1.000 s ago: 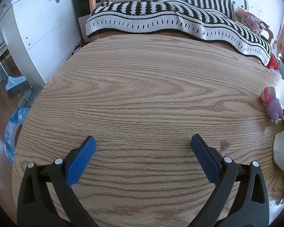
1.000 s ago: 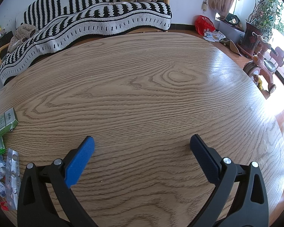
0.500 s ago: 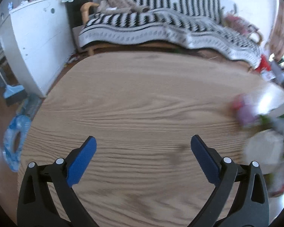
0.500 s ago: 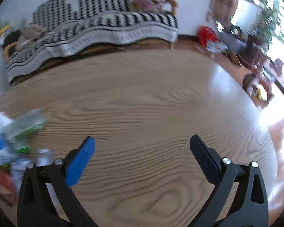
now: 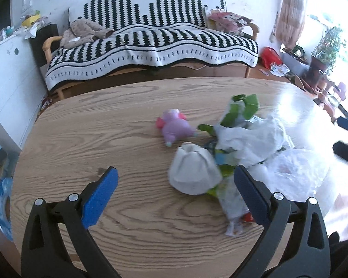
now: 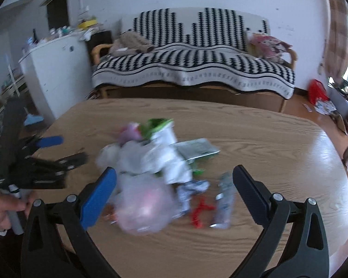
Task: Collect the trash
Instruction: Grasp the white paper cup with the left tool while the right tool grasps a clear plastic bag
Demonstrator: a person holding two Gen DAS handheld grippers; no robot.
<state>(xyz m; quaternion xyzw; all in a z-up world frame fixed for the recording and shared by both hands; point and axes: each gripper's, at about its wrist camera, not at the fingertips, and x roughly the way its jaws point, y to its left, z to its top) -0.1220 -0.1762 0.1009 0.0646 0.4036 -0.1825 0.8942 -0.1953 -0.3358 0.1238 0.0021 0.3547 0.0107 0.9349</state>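
Observation:
A pile of trash lies on the wooden table (image 5: pixel 104 143): a crumpled white paper wad (image 5: pixel 193 171), white plastic wrappers (image 5: pixel 255 139), a green package (image 5: pixel 241 106) and a clear plastic bag (image 5: pixel 297 171). My left gripper (image 5: pixel 174 192) is open, just short of the wad. In the right wrist view the pile is blurred: clear bag (image 6: pixel 143 206), white wrappers (image 6: pixel 160 159), a flat foil pack (image 6: pixel 197 149), red scrap (image 6: pixel 200 210), foil strip (image 6: pixel 225 199). My right gripper (image 6: pixel 174 192) is open above the bag.
A pink and purple toy (image 5: pixel 174 127) lies beside the pile. A sofa with a black and white blanket (image 5: pixel 150 46) stands behind the table, a white cabinet (image 5: pixel 4 81) to the left. The left gripper's fingers (image 6: pixel 51 141) show at the left of the right wrist view.
Both grippers have swung toward each other and pulled back; the trash pile, earlier at each view's edge, now sits in front of both. Both stay open.

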